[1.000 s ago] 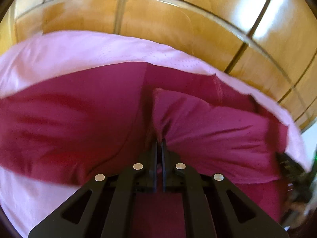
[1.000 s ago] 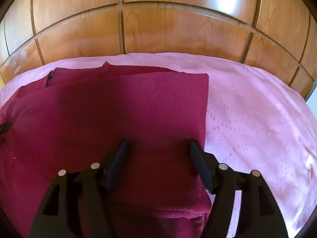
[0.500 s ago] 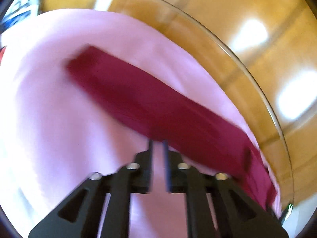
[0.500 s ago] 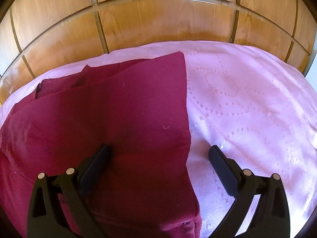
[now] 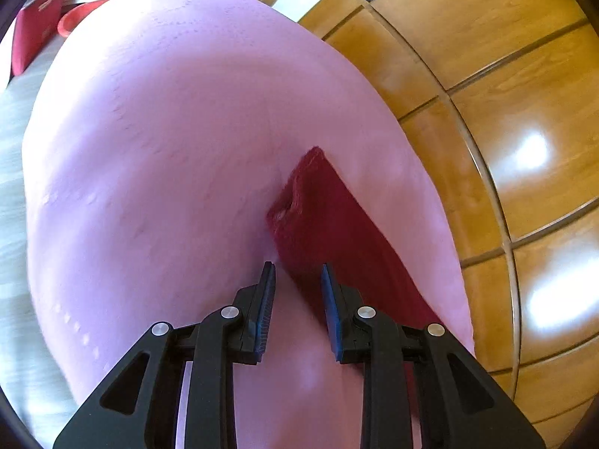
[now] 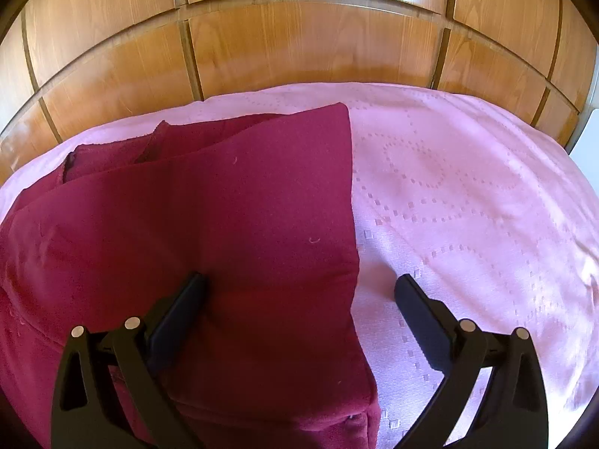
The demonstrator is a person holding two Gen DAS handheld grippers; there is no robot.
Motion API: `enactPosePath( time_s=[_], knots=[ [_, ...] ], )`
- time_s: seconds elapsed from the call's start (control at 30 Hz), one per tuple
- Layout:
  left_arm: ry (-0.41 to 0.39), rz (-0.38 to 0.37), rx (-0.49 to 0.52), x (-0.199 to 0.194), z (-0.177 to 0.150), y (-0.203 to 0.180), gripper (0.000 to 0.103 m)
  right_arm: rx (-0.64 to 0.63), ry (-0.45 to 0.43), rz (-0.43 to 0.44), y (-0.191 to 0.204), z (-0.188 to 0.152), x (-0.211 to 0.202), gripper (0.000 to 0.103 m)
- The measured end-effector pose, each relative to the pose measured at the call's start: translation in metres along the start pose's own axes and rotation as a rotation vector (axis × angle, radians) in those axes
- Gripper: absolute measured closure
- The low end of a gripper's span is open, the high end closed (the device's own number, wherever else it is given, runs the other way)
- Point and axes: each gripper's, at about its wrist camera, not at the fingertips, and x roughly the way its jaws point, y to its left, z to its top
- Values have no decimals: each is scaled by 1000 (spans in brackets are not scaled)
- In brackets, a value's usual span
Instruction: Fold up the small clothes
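A dark red garment (image 6: 224,205) lies folded flat on the pink bedspread (image 6: 468,194); layered edges show at its far left. My right gripper (image 6: 299,284) hovers open and wide over the garment's right edge, one finger above the red cloth, the other above the bedspread, pressing nothing. In the left wrist view the same garment (image 5: 322,217) appears end-on as a narrow strip. My left gripper (image 5: 296,267) is slightly open just in front of that end. The garment's near edge runs between its fingertips, and the pads do not squeeze it.
Wooden panelled doors (image 6: 299,37) rise right behind the bed and run along the right of the left wrist view (image 5: 505,75). Pink bedspread (image 5: 168,149) stretches away to the left. Beyond it, at top left, are a red box (image 5: 33,37) and a red bowl (image 5: 78,15).
My left gripper let go of the raised red fold, parted its jaws and swung sideways with a roll to the garment's end. My right gripper's jaws widened; the garment lies flatter.
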Motion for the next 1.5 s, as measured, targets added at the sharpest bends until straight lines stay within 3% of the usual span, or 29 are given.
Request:
enactPosePath(
  time_s=[0.2, 0.27, 0.37, 0.47, 0.53, 0.7, 0.83, 0.97, 1.1, 1.17, 1.23, 1.27, 1.33, 1.4, 1.5],
  knots=[
    [-7, 68, 36, 19, 12, -9, 79, -2, -1, -3, 1, 0, 1, 3],
    [-5, 78, 71, 18, 12, -17, 95, -2, -1, -2, 1, 0, 1, 3],
    [-8, 6, 145, 5, 5, -42, 95, -3, -2, -3, 1, 0, 0, 3],
    [0, -127, 251, -14, -18, -88, 95, -6, -4, -8, 2, -1, 0, 3],
    [5, -210, 337, -24, -41, -121, 95, -7, -6, -9, 2, -1, 0, 2],
    [84, -386, 571, -35, -141, -202, 95, -8, -7, -6, 1, 0, 0, 2],
    [185, -423, 671, -15, -212, -232, 95, -2, -7, 0, 0, 1, 1, 2],
    [282, -360, 744, 21, -270, -242, 94, -1, -9, 2, -1, 1, 1, 2],
    [341, -306, 768, 40, -290, -236, 86, 8, -10, 13, -5, 1, -1, 2],
    [347, -328, 760, 32, -287, -224, 68, 16, -23, -4, -8, 4, -7, 3],
    [332, -350, 764, 20, -285, -213, 55, 6, -89, -68, -8, 5, -24, 3],
    [304, -355, 776, 13, -285, -206, 54, -5, -143, -71, -6, 6, -39, 3],
    [271, -361, 800, 1, -284, -193, 54, -9, -190, -10, 2, 6, -61, 4],
    [266, -365, 806, -3, -283, -186, 54, -29, -175, 153, 21, 7, -78, 8],
    [234, -339, 836, -8, -288, -171, 54, -87, -76, 406, 67, 8, -83, 23]
  ],
)
